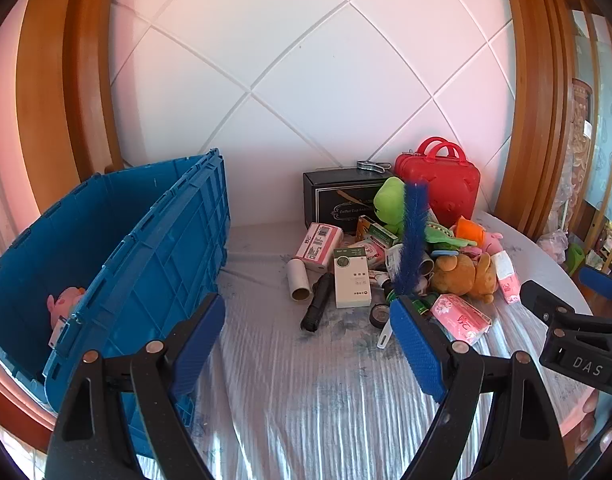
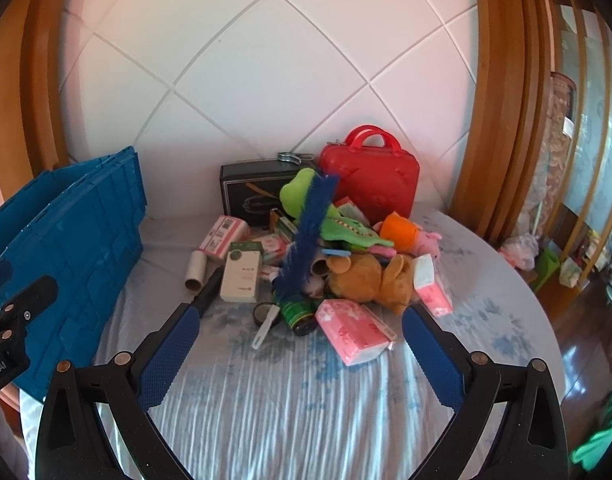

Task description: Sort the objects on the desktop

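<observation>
A heap of small objects lies on the round table: a brown plush bear point(image 1: 465, 276) point(image 2: 369, 280), a green plush toy point(image 1: 389, 202) point(image 2: 302, 192), a blue bottle brush point(image 1: 413, 236) point(image 2: 309, 228), pink tissue packs point(image 1: 461, 318) point(image 2: 353, 330), a white box point(image 1: 350, 278) point(image 2: 242, 276) and a black torch point(image 1: 317, 302). A blue crate point(image 1: 154, 264) point(image 2: 62, 236) stands at the left with a pink plush point(image 1: 64, 304) inside. My left gripper point(image 1: 306, 328) hangs open short of the heap. My right gripper point(image 2: 298, 344) is open too, with nothing between its fingers.
A red case point(image 1: 441, 180) point(image 2: 373, 184) and a black box point(image 1: 337, 196) point(image 2: 250, 192) stand against the tiled wall behind the heap. The table's curved edge point(image 2: 545, 312) runs along the right, with the floor and clutter beyond. A striped cloth covers the table in front of the heap.
</observation>
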A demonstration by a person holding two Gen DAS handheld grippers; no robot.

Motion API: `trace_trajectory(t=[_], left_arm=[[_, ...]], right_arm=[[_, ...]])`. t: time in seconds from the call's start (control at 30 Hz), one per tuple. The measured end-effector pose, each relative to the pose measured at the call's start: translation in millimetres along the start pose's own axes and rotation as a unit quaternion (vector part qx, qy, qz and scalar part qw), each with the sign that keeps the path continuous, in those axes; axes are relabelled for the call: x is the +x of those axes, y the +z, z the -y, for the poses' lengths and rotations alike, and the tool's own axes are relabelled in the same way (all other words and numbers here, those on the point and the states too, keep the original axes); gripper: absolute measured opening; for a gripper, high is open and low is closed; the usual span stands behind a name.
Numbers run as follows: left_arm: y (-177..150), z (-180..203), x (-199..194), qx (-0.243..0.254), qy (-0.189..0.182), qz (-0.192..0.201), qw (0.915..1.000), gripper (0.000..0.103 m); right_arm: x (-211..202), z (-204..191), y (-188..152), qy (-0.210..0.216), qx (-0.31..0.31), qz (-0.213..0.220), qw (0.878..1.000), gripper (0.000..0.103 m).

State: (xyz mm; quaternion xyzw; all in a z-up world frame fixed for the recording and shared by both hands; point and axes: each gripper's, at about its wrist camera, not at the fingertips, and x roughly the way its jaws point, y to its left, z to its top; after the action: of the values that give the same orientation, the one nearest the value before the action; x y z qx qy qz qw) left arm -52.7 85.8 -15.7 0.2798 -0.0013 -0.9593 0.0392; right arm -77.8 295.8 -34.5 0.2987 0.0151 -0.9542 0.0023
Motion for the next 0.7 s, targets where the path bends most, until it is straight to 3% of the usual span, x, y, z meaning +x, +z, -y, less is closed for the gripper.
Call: trace_trajectory(t=[0.5, 0.7], left_arm=[[-1.9, 35.2, 2.4, 0.002, 0.006, -0.003, 1.0, 0.085], [-1.0, 54.6, 24.2, -0.013, -0.009, -0.018, 0.9997, 0.085]], right_arm=[[7.0, 40.9, -3.8, -0.005, 0.016, 0.005, 1.0, 0.103], [19.2, 72.5, -4.1, -0.017, 0.027, 0.016, 0.999, 0.103]])
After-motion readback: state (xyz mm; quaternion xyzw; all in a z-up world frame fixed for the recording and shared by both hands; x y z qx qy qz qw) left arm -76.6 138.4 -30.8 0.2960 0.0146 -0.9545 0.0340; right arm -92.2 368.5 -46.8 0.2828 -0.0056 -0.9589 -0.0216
